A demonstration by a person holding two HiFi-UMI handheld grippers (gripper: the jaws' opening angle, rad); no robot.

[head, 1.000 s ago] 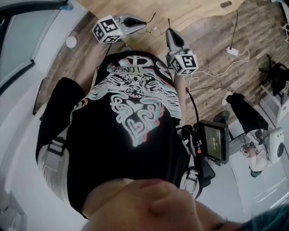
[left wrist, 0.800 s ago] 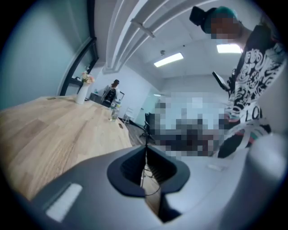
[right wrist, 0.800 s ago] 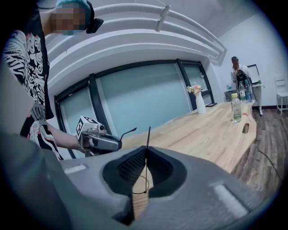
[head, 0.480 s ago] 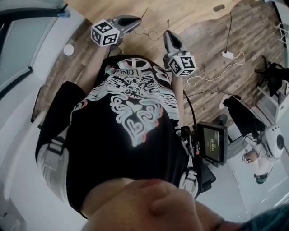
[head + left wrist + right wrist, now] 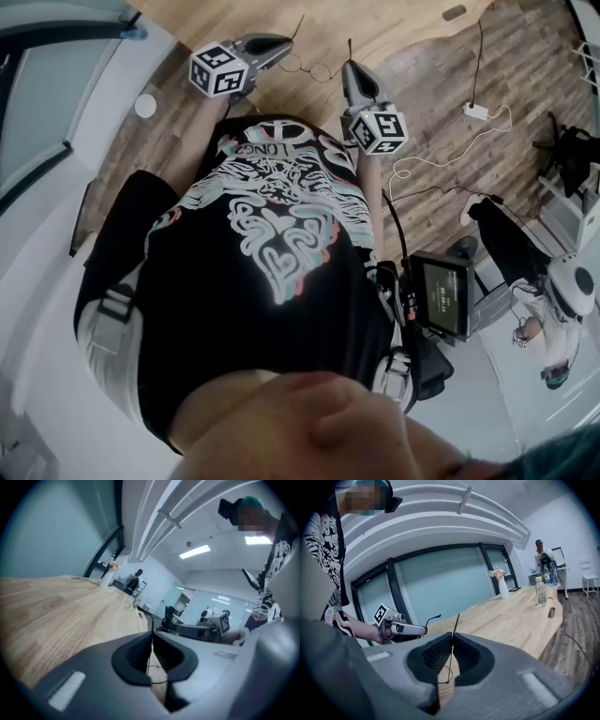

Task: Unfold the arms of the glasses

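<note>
Glasses [image 5: 314, 67]: thin wire frame, held between the two claws over the near edge of the worktop [image 5: 394, 28], not resting on it as far as I can tell.

Left claw [image 5: 151, 637]: closed on one thin arm [image 5: 150, 620], which runs up out of the pinch. A bit of rim wire shows in the gap below.
Right claw [image 5: 452, 641]: closed on the other arm [image 5: 455, 623], its tip poking up past the jaws.

Progress (judgement): the claws are apart with the lenses between them and one arm in each, so the arms look swung away from the front. Whether both hinges are fully open is too small to tell in the head view. Left to do: finish the spread if short of the stop, then set the glasses down and let go.

Surroundings: bottle [image 5: 540, 592] and vase [image 5: 502, 585] stand far down the worktop, well apart from the work. A cable with a white plug block [image 5: 476, 110] lies on the floor, and a monitor [image 5: 442, 295] is at the person's right side. Another person [image 5: 540, 550] stands in the background.

Obstruction: nothing between the claws. The person's own torso fills most of the head view.
</note>
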